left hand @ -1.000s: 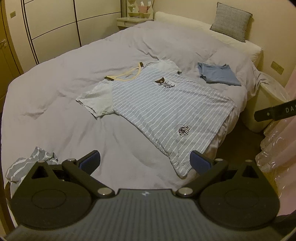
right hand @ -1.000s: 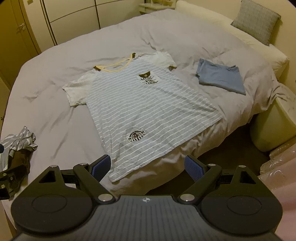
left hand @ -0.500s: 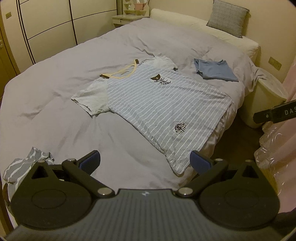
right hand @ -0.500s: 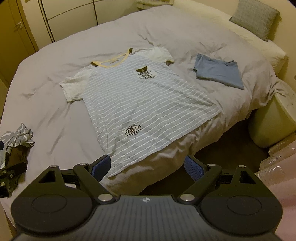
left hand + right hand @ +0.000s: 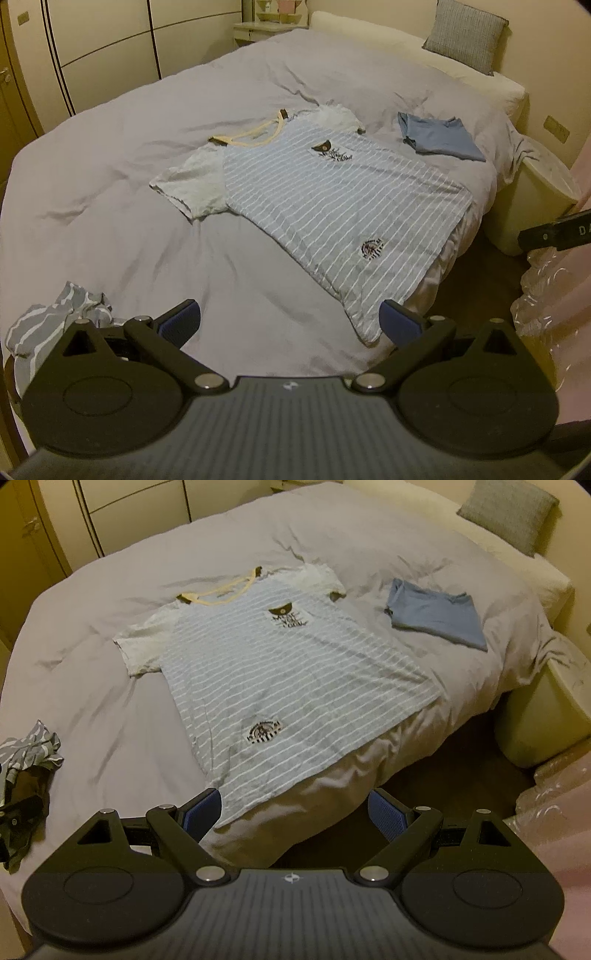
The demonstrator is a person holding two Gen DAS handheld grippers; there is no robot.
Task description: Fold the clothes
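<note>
I hold the left gripper [image 5: 290,319] and the right gripper [image 5: 295,812] with fingers wide open and empty. One striped shirt [image 5: 291,679] lies flat on the bed [image 5: 110,709], its hem over the edge, so a pull could slide it off. One folded blue shirt [image 5: 436,614], one crumpled cloth [image 5: 31,746]
</note>
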